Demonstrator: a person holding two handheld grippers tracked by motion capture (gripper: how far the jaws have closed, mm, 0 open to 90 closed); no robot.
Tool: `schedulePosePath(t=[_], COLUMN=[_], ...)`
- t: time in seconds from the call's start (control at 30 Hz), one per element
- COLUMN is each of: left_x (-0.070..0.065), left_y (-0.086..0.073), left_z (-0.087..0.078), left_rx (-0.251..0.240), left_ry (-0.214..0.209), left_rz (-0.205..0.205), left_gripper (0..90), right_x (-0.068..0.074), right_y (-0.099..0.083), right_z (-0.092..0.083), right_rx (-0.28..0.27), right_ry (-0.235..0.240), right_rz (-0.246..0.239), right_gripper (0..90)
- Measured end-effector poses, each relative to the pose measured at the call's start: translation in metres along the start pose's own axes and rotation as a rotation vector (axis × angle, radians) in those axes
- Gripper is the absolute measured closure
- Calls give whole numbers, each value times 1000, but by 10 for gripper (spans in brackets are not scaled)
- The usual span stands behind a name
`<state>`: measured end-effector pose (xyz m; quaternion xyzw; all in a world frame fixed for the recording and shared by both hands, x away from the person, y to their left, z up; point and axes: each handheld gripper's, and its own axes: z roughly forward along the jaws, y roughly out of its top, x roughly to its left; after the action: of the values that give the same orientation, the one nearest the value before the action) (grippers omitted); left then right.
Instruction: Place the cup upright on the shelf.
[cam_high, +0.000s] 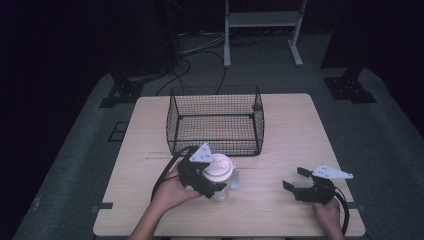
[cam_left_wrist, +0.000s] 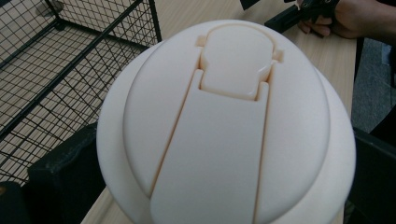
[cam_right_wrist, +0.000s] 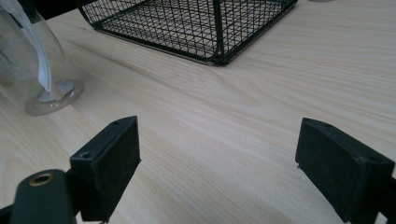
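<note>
A clear bottle (cam_high: 223, 187) with a round cream-white lid (cam_high: 218, 167) stands on the wooden table (cam_high: 295, 125), just in front of a black wire basket (cam_high: 215, 120). My left gripper (cam_high: 216, 182) is shut on the bottle; in the left gripper view the lid (cam_left_wrist: 224, 121) sits between the two black jaws and hides where they touch. The bottle's clear base (cam_right_wrist: 49, 88) and a white strap rest on the table in the right gripper view. My right gripper (cam_high: 296, 180) is open over bare wood at the front right, with nothing between its fingers (cam_right_wrist: 109, 163).
The basket (cam_right_wrist: 196, 23) is empty and stands at the table's middle back; its mesh wall (cam_left_wrist: 60, 79) is close to the bottle's left. Beyond the table are a dark floor, cables and a white metal stand (cam_high: 262, 30).
</note>
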<state>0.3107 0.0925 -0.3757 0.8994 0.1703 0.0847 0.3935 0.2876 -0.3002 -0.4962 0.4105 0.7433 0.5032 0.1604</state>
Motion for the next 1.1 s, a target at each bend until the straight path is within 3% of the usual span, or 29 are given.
schedulePosePath(t=[0.4, 0.57, 1.1], left_x=[1, 2, 4], left_y=[4, 4, 9], left_z=[8, 8, 6], left_rx=[47, 50, 94], left_ry=[-5, -17, -15], left_rz=[-2, -5, -6], left_gripper=[0, 42, 48], right_x=[0, 0, 0], right_y=[0, 0, 0], right_z=[0, 0, 0], right_rx=[-1, 0, 0], right_ry=[1, 2, 1], right_rz=[0, -1, -2], right_gripper=[129, 129, 129])
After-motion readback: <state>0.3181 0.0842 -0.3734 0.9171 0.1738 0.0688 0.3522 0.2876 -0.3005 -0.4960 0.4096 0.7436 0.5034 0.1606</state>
